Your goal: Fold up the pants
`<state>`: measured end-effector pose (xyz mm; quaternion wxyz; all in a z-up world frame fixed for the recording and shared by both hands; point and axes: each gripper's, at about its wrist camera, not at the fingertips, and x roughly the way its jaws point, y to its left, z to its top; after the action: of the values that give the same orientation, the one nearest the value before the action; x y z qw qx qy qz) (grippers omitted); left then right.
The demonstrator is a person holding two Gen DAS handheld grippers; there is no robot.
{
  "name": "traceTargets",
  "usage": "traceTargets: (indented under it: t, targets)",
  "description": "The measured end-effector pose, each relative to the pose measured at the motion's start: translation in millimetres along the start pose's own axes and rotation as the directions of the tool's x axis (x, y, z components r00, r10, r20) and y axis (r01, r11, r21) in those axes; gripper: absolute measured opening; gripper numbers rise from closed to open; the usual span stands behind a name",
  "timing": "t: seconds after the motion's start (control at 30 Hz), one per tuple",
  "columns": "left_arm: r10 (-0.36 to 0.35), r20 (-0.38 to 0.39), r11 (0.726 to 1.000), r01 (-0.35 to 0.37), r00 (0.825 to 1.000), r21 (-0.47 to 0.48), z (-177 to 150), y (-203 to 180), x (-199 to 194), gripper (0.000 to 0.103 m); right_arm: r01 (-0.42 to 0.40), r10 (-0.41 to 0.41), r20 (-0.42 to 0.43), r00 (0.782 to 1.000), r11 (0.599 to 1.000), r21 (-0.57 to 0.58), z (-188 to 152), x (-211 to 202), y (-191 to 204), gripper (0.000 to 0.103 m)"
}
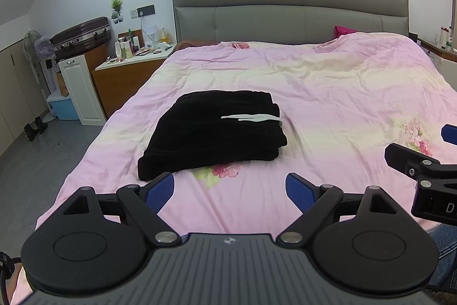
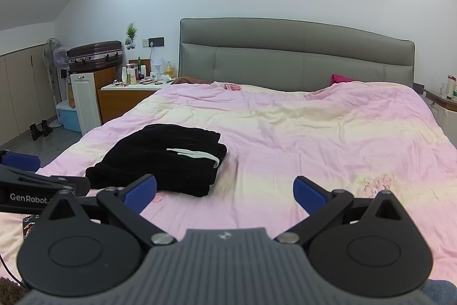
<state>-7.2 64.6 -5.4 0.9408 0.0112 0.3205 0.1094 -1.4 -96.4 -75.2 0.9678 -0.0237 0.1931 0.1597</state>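
The black pants (image 1: pixel 211 130) lie folded in a compact stack on the pink bedspread (image 1: pixel 328 93), with a white drawstring (image 1: pixel 251 117) across the top. My left gripper (image 1: pixel 230 186) is open and empty, held just in front of the stack's near edge. In the right wrist view the pants (image 2: pixel 160 159) lie ahead to the left. My right gripper (image 2: pixel 225 189) is open and empty, over bare bedspread (image 2: pixel 314 133) to the right of the stack. Each gripper shows at the edge of the other's view.
A grey padded headboard (image 1: pixel 285 7) stands at the far end of the bed. A wooden nightstand (image 1: pixel 128 76) with several bottles is at the left, beside a white cabinet (image 1: pixel 80 87), a suitcase (image 1: pixel 82 33) and a fan (image 1: pixel 37 47). Grey floor lies left of the bed.
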Motion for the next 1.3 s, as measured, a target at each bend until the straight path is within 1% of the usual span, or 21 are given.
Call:
traceTargets:
  t: [0.87,1.3]
  targets:
    - [0.003,0.005,1.0,-0.003,1.0,-0.001,4,3,-4,0.103,0.008,-0.008,0.003,1.0,1.0,0.014,2,-2,-1,0.098]
    - [-0.015,0.008,1.0,0.015,1.0,-0.001,7,11,-5,0.102,0.019,-0.019,0.0,1.0,1.0,0.017,2,-4,0,0.098]
